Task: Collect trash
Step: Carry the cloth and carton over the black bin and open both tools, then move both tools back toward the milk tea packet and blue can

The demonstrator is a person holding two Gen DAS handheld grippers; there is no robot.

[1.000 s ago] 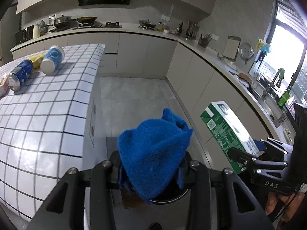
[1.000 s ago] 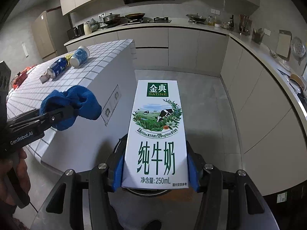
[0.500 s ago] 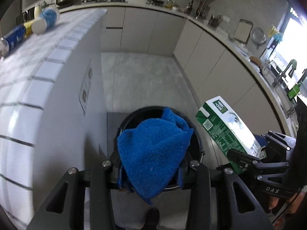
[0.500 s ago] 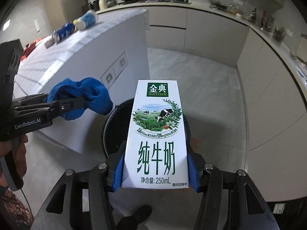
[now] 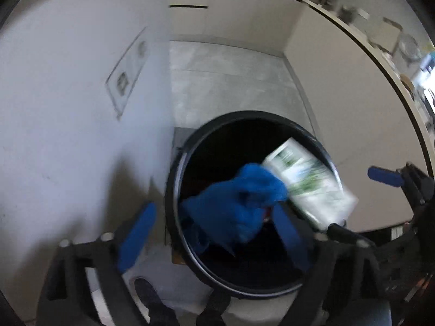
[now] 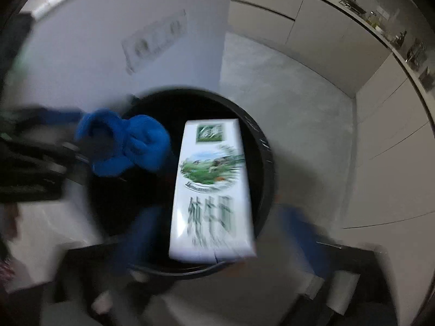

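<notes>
Both grippers, left [image 5: 214, 236] and right [image 6: 223, 244], are opening, pads clear; cloth [image 5: 239, 203] and carton [image 6: 212, 190], clamped a second ago, now drop over bin [image 5: 176, 168]; this pair's nearly binned.

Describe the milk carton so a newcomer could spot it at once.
Find the round black trash bin on the floor beside the white counter wall. Over its dark opening is the milk carton, beside a crumpled blue cloth. It alone is white, boxy, with green lettering and a pasture picture.

Grey tiled floor [image 5: 231, 81], white island wall [image 5: 68, 108] with sockets [image 5: 122, 81], pale handleless cabinets [image 6: 394, 135], cluttered countertop [image 6: 380, 19]
</notes>
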